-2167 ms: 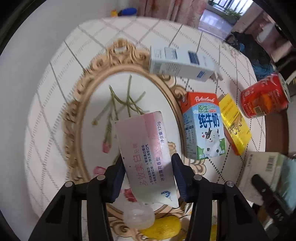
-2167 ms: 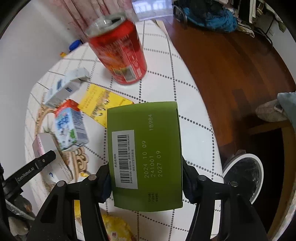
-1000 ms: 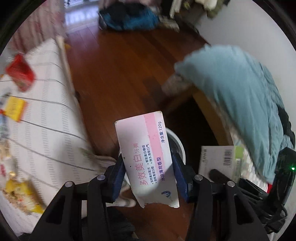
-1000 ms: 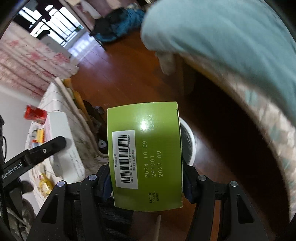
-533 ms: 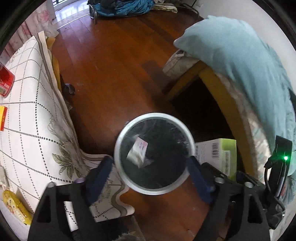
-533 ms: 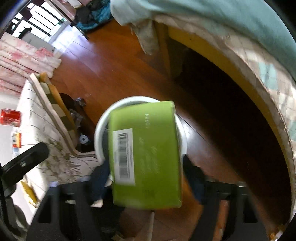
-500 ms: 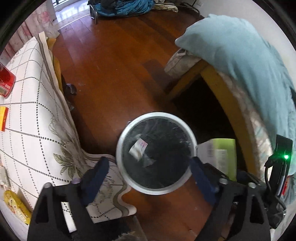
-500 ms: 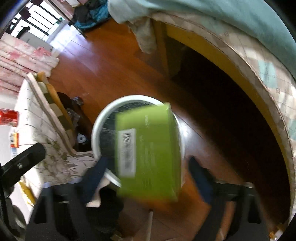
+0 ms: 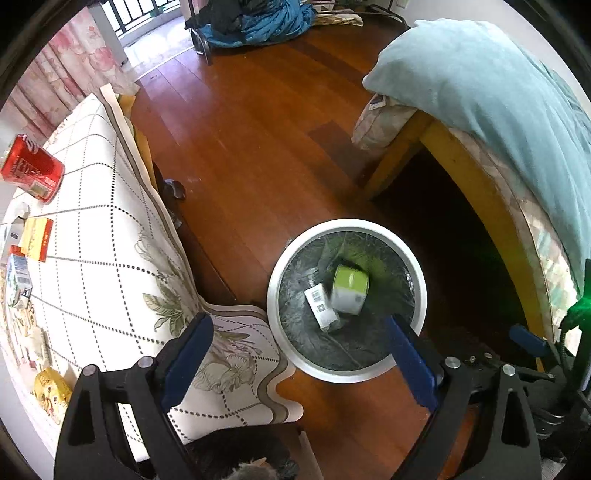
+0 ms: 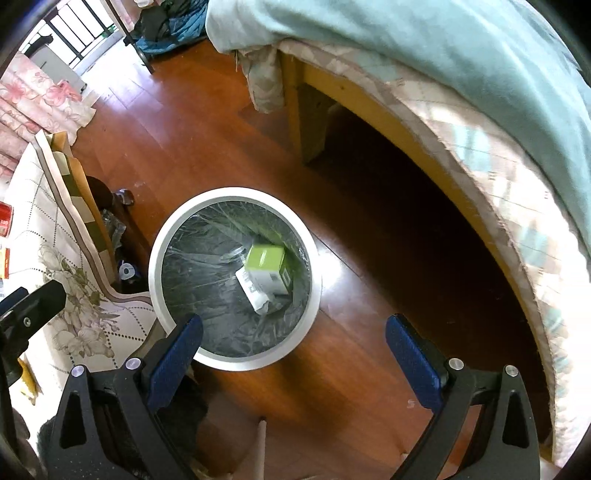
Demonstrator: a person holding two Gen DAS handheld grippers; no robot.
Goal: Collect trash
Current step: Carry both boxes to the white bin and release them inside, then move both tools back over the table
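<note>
A round white-rimmed trash bin [image 9: 274, 288] [image 10: 157, 258] with a dark liner stands on the wooden floor between the table and the bed. Inside it lie a green box [image 9: 350, 290] [image 10: 266, 269] and a white toothpaste box [image 9: 320, 306] [image 10: 253, 291]. My left gripper [image 9: 297, 341] hangs open above the bin's near rim, nothing between its blue pads. My right gripper [image 10: 293, 345] is open too, just past the bin's near right edge. On the table [image 9: 110, 258] remain a red can [image 9: 31, 173], a yellow packet [image 9: 36, 238] and a milk carton [image 9: 16, 275].
A bed [image 9: 498, 110] [image 10: 443, 74] with a teal blanket and yellow wooden frame fills the right side. The tablecloth edge [image 9: 236, 347] hangs close to the bin's left. Blue clothing [image 9: 255, 22] lies on the floor far back. A yellow wrapper [image 9: 51, 391] sits at the table's near end.
Both grippers swung from the table to the bin and opened. The toothpaste box fell in first, then the green box left my right gripper and landed beside it.
</note>
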